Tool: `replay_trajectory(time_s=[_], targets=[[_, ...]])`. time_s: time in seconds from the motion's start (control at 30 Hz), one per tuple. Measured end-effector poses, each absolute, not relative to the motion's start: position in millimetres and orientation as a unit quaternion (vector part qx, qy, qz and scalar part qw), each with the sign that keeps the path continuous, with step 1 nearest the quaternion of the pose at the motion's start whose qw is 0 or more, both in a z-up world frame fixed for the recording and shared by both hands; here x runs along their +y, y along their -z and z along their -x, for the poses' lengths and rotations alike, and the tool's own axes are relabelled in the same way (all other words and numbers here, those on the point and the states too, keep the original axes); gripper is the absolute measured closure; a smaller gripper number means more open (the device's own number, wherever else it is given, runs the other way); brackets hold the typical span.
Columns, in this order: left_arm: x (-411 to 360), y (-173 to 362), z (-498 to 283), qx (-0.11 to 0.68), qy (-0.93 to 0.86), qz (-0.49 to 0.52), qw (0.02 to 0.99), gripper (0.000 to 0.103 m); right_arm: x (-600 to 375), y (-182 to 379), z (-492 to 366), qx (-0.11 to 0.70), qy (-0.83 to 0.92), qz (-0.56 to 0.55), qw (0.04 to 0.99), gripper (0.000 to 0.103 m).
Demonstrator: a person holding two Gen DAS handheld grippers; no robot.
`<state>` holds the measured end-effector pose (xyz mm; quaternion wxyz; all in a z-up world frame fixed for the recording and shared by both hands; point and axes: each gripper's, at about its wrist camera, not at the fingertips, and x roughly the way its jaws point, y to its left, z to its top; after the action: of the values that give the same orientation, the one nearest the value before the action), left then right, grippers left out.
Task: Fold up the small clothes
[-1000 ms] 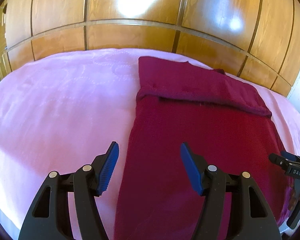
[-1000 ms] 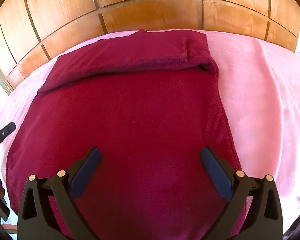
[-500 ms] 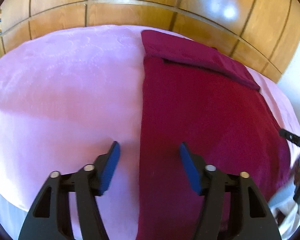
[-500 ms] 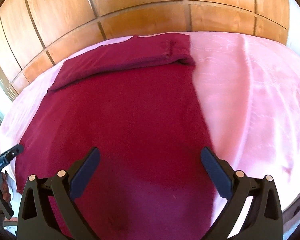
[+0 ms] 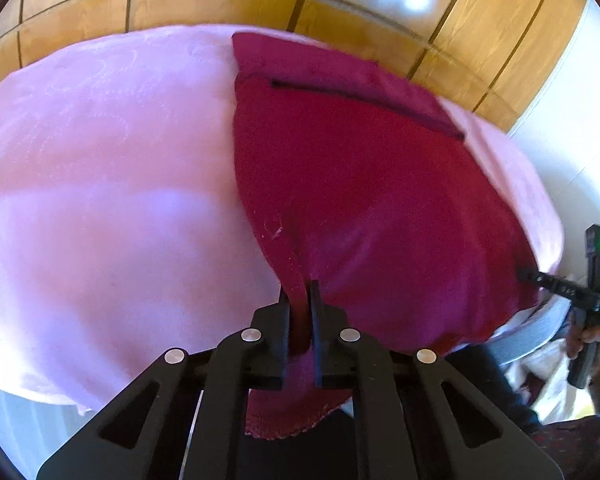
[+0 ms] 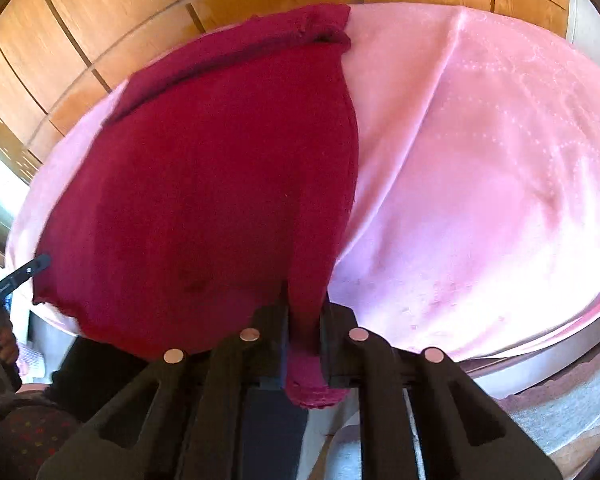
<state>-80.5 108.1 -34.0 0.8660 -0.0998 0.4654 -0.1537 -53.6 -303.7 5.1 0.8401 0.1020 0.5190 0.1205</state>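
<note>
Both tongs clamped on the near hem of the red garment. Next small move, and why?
Probably lift both corners together and carry them toward the far folded band. The left tongs and right tongs are closing, each with a near corner of the garment between its jaws. The rest lies flat on the pink cover, with the far end already folded over, so a half fold looks next.

A bedroom in a home. A bed (image 5: 100, 184) covered with a soft pink blanket (image 6: 480, 184) fills most of both views. Along its far edge runs a glossy wooden panelled wall (image 5: 228, 4), like a headboard or wardrobe front. A dark red garment (image 6: 220, 168) lies spread on the blanket, reaching the near edge.
</note>
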Motion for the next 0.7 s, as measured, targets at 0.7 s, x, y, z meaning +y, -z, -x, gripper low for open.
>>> replay_trajectory(time_s=[0.7], targets=[[129.4,21.2,-94.6,0.443,0.157,0.251,0.846,0.096,-314.7,-23.1,-111.2,0.457,-0.116,-0.23,0.851,0.088]])
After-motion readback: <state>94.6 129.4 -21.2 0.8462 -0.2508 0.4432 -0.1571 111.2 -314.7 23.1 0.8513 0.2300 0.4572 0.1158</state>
